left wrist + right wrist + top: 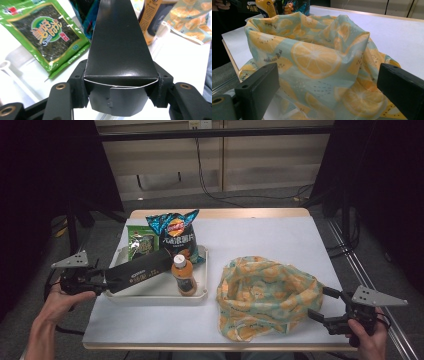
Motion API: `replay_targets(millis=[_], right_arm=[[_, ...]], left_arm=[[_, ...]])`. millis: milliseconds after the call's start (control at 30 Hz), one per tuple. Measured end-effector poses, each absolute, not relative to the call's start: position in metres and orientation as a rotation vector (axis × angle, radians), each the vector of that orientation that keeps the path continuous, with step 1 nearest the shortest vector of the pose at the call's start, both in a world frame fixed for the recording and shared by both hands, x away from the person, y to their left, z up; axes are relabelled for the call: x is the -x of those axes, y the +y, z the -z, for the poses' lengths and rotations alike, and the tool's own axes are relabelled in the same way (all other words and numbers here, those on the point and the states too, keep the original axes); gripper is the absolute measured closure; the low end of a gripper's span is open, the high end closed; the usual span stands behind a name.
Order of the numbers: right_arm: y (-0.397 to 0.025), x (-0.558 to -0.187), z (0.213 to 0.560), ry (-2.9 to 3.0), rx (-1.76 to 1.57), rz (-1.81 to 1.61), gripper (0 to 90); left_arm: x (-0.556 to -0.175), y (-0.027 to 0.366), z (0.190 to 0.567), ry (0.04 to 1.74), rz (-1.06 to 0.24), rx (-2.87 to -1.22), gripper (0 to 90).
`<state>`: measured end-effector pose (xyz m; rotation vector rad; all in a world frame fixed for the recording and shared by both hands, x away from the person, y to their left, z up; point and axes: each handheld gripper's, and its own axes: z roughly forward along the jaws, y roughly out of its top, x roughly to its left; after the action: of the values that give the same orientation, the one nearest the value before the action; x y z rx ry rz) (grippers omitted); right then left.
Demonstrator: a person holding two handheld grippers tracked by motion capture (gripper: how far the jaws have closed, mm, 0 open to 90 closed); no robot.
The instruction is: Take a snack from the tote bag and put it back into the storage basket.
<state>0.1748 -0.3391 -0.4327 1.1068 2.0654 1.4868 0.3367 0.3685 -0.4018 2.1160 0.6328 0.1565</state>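
Left tool (102, 283) grips my long black cardboard box (140, 270) above the white tray (150, 296); next I carry it into the lemon-print cloth bag (267, 295), right tool (325, 307) open beside it.

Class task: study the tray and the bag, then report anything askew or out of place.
The black box lies slanted across the tray, its end jutting past the rim, clamped in the left tool. Nothing is spilled.

Long black box (139, 270) lies tilted across white tray (156, 296).
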Motion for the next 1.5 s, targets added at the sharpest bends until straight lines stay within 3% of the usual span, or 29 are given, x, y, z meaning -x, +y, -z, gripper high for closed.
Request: replay_targets(millis=[467,733,1067,1500], right_arm=[[-0.339,-0.175,0.433,2.065,-1.105,-1.485,3.5],[-0.338,-0.175,0.433,2.066,-1.102,-1.489,3.5],[-0.340,-0.174,0.433,2.061,-1.103,-1.489,3.2],[-0.338,-0.175,0.433,2.068,-1.100,-1.496,3.1]], left_arm=[[-0.335,0.370,0.411,0.601,-0.153,-2.120,43.5],[-0.332,0.368,0.416,0.569,-0.086,-2.154,43.4],[-0.340,0.361,0.424,0.608,-0.082,-2.193,42.6],[-0.347,0.364,0.428,0.720,-0.152,-2.163,35.1]])
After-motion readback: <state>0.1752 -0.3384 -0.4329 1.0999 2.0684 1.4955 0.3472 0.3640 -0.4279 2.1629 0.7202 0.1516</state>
